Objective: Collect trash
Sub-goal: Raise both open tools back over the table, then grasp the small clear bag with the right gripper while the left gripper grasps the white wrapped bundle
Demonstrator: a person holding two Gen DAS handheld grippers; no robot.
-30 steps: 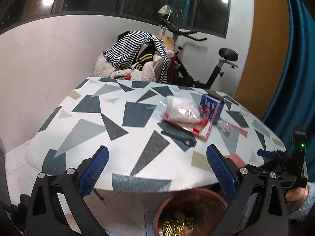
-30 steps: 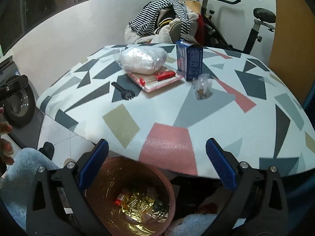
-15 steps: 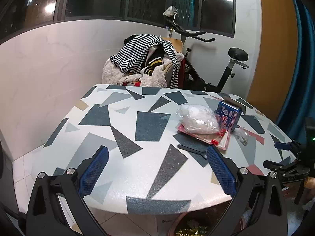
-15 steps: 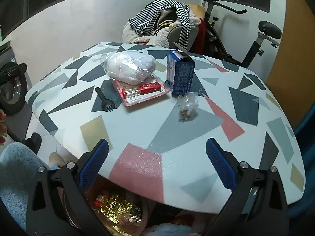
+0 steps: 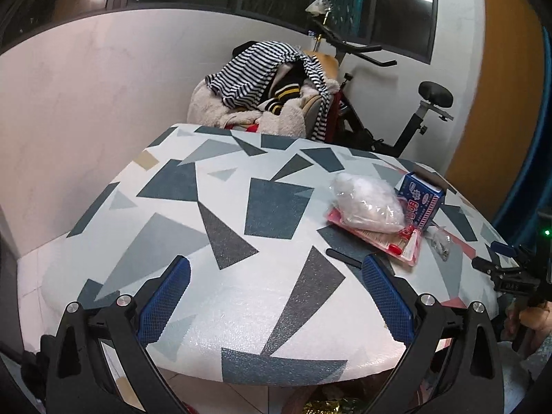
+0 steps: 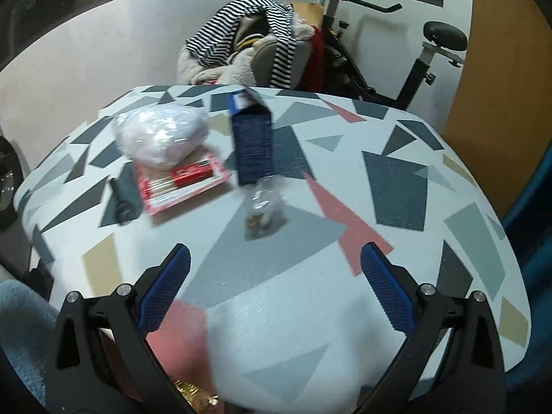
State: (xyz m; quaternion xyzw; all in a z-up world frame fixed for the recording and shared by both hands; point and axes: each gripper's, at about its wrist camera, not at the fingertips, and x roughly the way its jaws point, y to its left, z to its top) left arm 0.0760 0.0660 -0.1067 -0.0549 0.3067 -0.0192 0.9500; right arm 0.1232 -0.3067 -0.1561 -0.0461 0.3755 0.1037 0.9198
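Note:
Trash lies on the patterned table [image 5: 220,207]: a white plastic bag [image 5: 367,203] [image 6: 162,136] on a pink and red flat packet [image 5: 393,241] [image 6: 183,181], a blue carton [image 5: 419,201] [image 6: 252,141], a small clear bag of scraps [image 5: 440,241] [image 6: 264,210] and a black plastic fork [image 5: 343,257] [image 6: 120,201]. My left gripper [image 5: 276,296] is open and empty over the table's near edge. My right gripper [image 6: 274,295] is open and empty just short of the small clear bag; it also shows in the left wrist view [image 5: 507,269].
A brown bin with gold foil in it [image 5: 331,405] [image 6: 193,396] stands under the table's near edge. Behind the table are a chair piled with striped clothes [image 5: 269,96] and an exercise bike [image 5: 407,117]. A blue curtain [image 5: 531,172] hangs at the right.
Both grippers have risen from the bin and moved forward over the table. The right one has closed in on the small clear bag and the carton. Both stay open.

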